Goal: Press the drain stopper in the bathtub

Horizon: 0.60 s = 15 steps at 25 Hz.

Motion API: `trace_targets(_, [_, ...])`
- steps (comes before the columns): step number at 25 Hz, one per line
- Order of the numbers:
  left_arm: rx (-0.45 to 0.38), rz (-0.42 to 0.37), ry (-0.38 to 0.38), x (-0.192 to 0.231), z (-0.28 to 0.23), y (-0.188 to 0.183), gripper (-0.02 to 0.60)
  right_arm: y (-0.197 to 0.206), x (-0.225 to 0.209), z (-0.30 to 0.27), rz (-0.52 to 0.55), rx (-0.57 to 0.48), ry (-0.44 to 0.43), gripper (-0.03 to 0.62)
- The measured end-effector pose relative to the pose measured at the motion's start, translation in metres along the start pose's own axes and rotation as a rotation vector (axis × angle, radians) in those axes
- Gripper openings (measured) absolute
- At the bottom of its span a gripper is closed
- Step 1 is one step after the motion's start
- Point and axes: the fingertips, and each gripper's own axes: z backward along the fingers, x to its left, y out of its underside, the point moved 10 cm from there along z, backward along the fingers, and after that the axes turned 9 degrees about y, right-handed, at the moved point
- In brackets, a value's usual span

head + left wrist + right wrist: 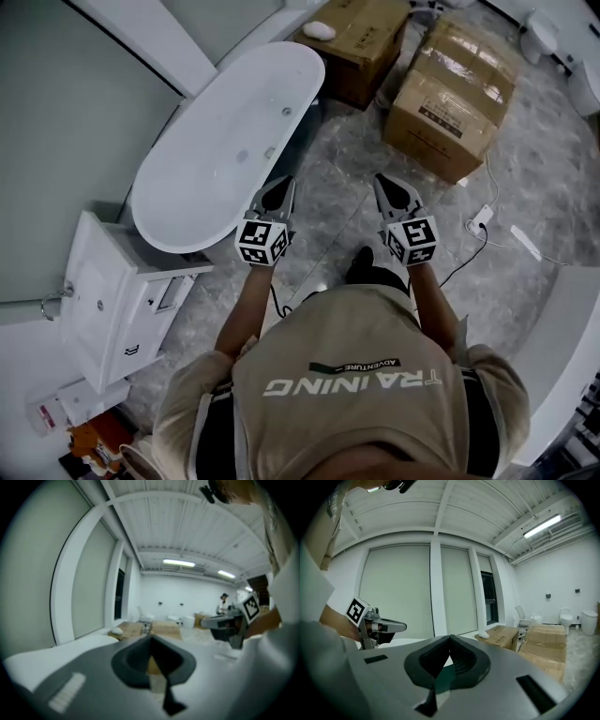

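The white oval bathtub [187, 202] stands at the upper left of the head view, empty. A small round grey drain stopper [242, 157] lies on its floor, with a small fitting [270, 152] beside it. My left gripper [286, 181] hovers just outside the tub's near rim, pointing forward, jaws shut on nothing. My right gripper [381, 178] is level with it over the floor, also shut and empty. In the left gripper view the jaw tips [151, 638] meet, and they meet in the right gripper view [450, 637] too. Each gripper view shows the other gripper [234, 620] [375, 627] alongside.
Two cardboard boxes [450, 94] [361, 42] stand on the marble floor beyond the tub. A white vanity cabinet [103, 300] sits left of the tub's near end. A cable and plug block [480, 217] lie on the floor at right. A person [224, 603] stands far off.
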Motion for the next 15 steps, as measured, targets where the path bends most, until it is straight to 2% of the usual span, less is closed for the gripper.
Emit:
trace_targets(6, [-0.012,0.042,-0.061,0.018,-0.067,-0.017,0.002,-0.006,-0.058,-0.062,-0.009,0.013,-0.064,0.012])
trace_targets(10, [-0.004,0.049,-0.089,0.030,-0.096,-0.023,0.002,-0.011,-0.074,-0.095,-0.008,0.024,-0.113,0.012])
trace_targets(15, [0.037,0.051,-0.082,0.049,-0.120,-0.023,0.002,-0.012,-0.086,-0.131,-0.015,0.058,-0.141,0.012])
